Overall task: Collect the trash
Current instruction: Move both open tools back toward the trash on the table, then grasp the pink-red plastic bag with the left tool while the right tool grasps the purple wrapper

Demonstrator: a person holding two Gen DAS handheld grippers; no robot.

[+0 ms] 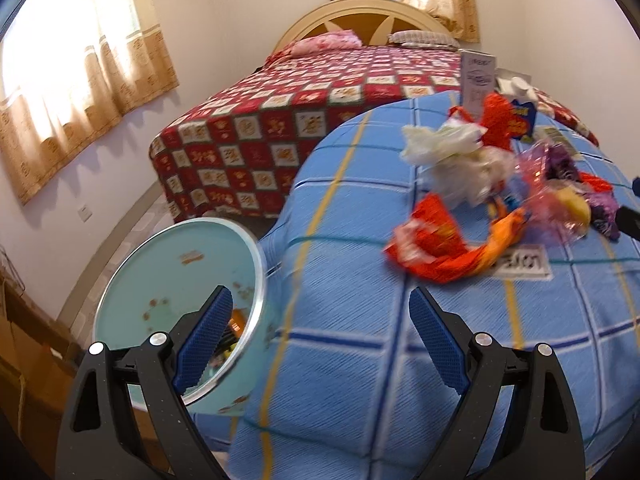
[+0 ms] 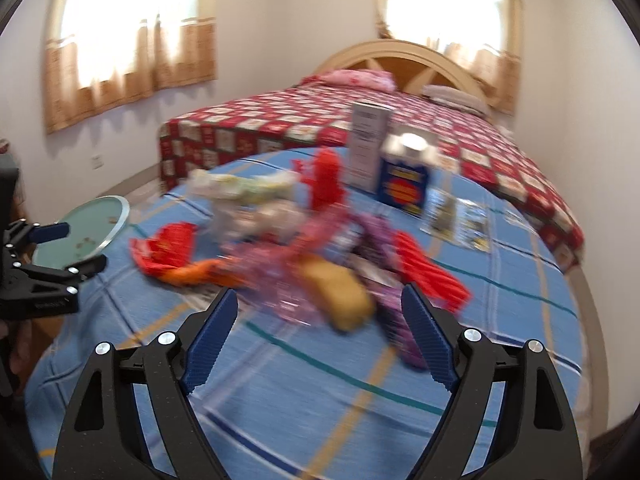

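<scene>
Down at the near edge of both views, blue-padded black grippers frame the scene: the left gripper (image 1: 320, 332) has its jaws spread wide with nothing between them, and the right gripper (image 2: 318, 328) is just as wide and empty, hanging over the blue checked bedcover with yellow and teal stripes (image 1: 352, 360). Beside the left jaw, off the bed's edge, sits the pale turquoise round bin with a metal rim (image 1: 168, 296), mouth tilted toward the camera, a few bits at the bottom; from the right wrist that same bin (image 2: 86, 226) shows beside the left gripper (image 2: 60, 248). Further up the cover, the trash lies in one loose heap: a crumpled red and orange plastic wrapper (image 1: 436, 246), its long axis running roughly left to right across the bed, then white crinkled plastic bags (image 1: 448, 152), clear pink cellophane (image 2: 280, 276) touching a yellow lump (image 2: 340, 292), purple wrappers (image 2: 396, 320) and a flat red wrapper (image 2: 428, 268) angled away to the right. Motion blur smears the details. Behind the heap stand a blue and yellow carton (image 2: 404, 180) and a tall white box (image 2: 366, 146), upright, side by side. Beyond, a second bed with a red patterned quilt (image 1: 280, 120), cream arched headboard (image 1: 360, 16), white walls and two bright windows with tan curtains (image 1: 80, 80).
</scene>
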